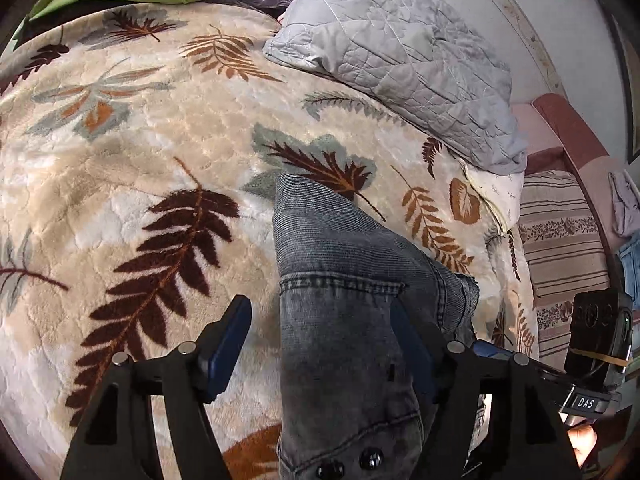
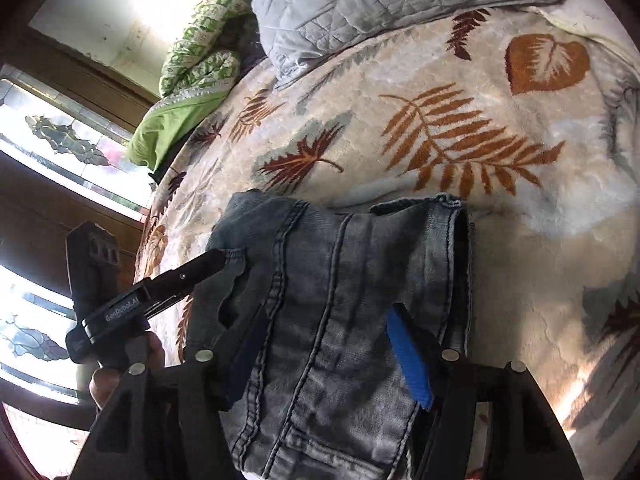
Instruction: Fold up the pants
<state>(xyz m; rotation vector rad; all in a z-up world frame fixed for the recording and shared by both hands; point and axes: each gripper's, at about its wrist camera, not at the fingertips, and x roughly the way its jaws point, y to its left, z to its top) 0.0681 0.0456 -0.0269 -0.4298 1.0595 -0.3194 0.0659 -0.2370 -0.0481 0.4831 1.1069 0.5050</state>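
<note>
The left gripper [image 1: 320, 344] stands wide open, gripping nothing, above the folded grey pants [image 1: 340, 280] that lie on the leaf-print blanket [image 1: 140, 152]. At two o'clock from the pants sits a grey quilted pillow [image 1: 400, 60]. The right gripper [image 2: 332, 344] also gapes, straddling the pants without pressing them.

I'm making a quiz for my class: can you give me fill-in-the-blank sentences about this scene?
1. The folded jeans lie on a blanket patterned with ____.
2. The quilted pillow is ____ in colour.
3. The bedding bunched at the bed's far end is ____.

Missing words: leaves; grey; green
</note>
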